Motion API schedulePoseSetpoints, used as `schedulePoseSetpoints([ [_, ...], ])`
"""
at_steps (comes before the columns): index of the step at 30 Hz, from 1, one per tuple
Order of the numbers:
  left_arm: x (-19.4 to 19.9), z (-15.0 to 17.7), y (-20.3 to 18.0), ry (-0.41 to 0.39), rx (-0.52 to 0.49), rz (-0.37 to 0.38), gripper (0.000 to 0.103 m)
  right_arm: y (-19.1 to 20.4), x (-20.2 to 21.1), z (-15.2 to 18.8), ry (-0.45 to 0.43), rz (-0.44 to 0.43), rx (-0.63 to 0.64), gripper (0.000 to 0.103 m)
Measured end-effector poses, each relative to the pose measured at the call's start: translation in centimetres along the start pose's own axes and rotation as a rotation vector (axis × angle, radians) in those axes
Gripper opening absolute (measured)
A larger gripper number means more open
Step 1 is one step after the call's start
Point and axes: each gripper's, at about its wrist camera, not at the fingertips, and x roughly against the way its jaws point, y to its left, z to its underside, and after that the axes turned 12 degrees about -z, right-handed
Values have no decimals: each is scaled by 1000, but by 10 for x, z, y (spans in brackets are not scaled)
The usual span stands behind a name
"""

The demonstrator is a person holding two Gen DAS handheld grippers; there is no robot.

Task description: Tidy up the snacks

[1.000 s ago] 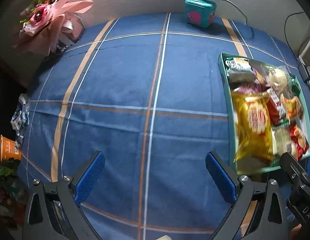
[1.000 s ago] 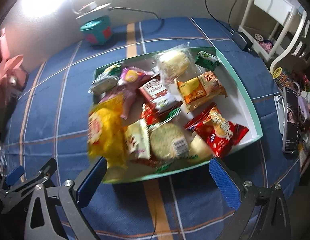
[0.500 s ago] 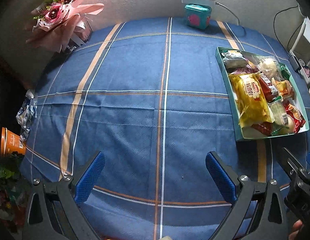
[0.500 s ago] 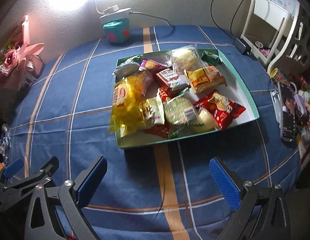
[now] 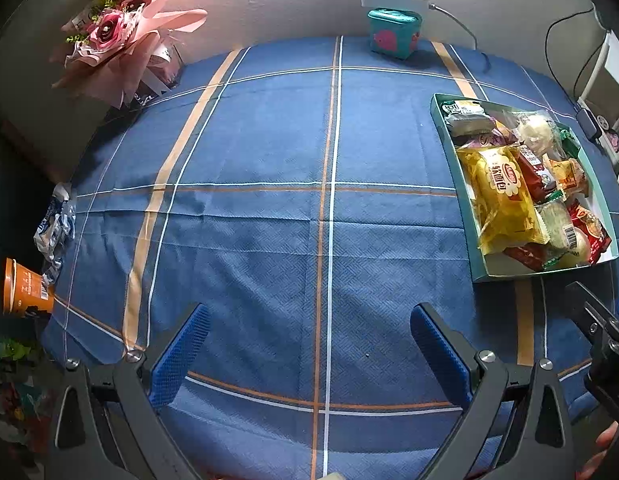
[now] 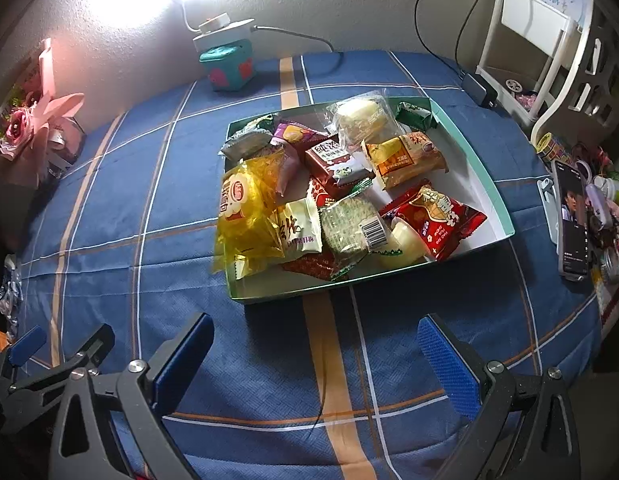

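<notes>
A teal-edged white tray (image 6: 481,184) sits on the blue plaid tablecloth, holding several wrapped snacks: a yellow bag (image 6: 247,216) overhanging its left rim, a red packet (image 6: 437,220), an orange packet (image 6: 405,158) and a round green-wrapped cracker (image 6: 349,226). The tray also shows at the right in the left wrist view (image 5: 455,152). My right gripper (image 6: 315,356) is open and empty, above the cloth in front of the tray. My left gripper (image 5: 309,344) is open and empty over bare cloth, left of the tray.
A teal box (image 6: 229,66) with a white power strip stands at the back wall. A pink bouquet (image 5: 121,40) lies at the back left. An orange cup (image 5: 23,288) and a crumpled wrapper (image 5: 55,224) sit off the left edge. A phone (image 6: 571,220) and clutter line the right edge.
Both grippers have pulled back and up from the tray, so it looks smaller and farther. The yellow bag has settled in the tray. Both stay open.
</notes>
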Motion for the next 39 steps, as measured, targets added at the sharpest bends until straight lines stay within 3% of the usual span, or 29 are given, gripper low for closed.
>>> schedulePoseSetpoints([
  [39,3,-2,2,-9,1,-12,101,2,6,-2,-6,2,12,103],
])
